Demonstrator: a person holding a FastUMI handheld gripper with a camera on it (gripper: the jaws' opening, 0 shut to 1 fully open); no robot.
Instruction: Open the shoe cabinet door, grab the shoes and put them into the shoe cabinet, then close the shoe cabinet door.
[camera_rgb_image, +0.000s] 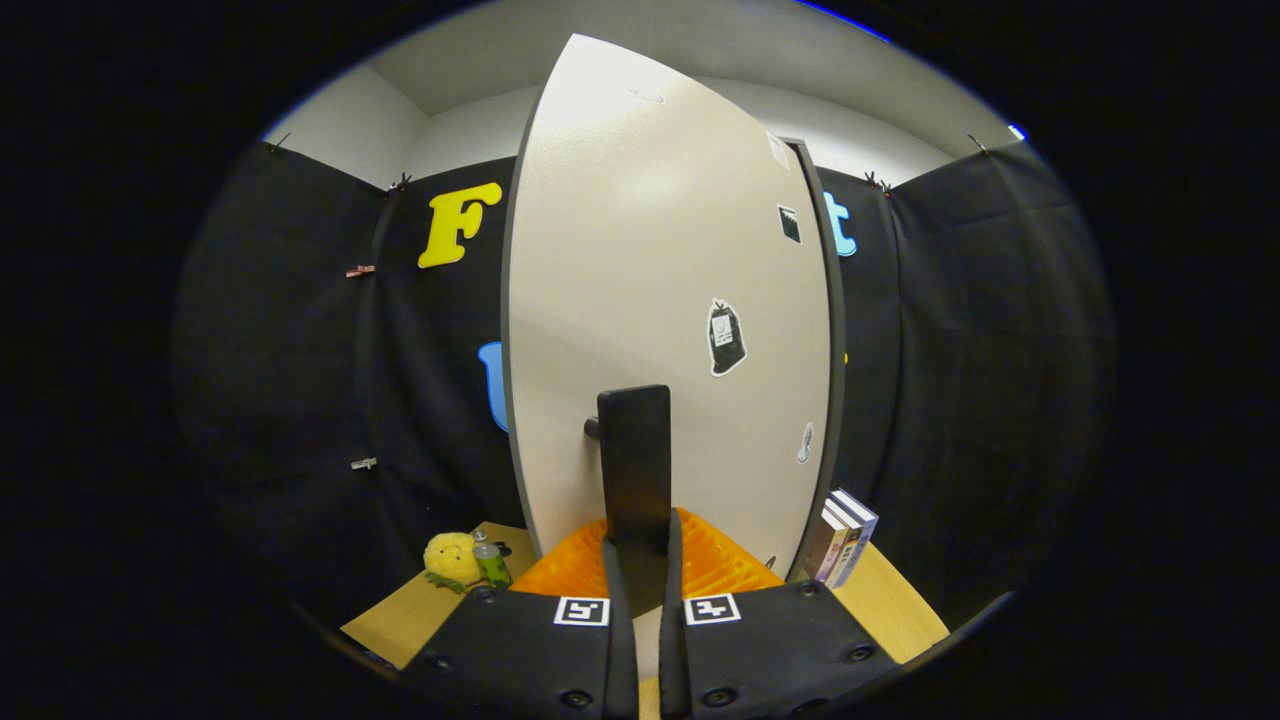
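The shoe cabinet's pale door (680, 280) stands upright just ahead of me, with a dark rim and a few small stickers on its face. A flat dark handle (634, 440) juts from the door on a short peg. My gripper (640, 545) is shut on the lower end of that handle, with both fingers (720, 560) pressed against its sides. The door's face sits at a slant to me. Whether it is ajar I cannot tell, and the cabinet's inside is hidden behind it.
The cabinet stands on a wooden tabletop (895, 605). A yellow plush toy (450, 558) and a small green bottle (490, 562) sit left of the door's foot. Upright books (845, 545) lean by its right edge. Black cloth walls close in on both sides.
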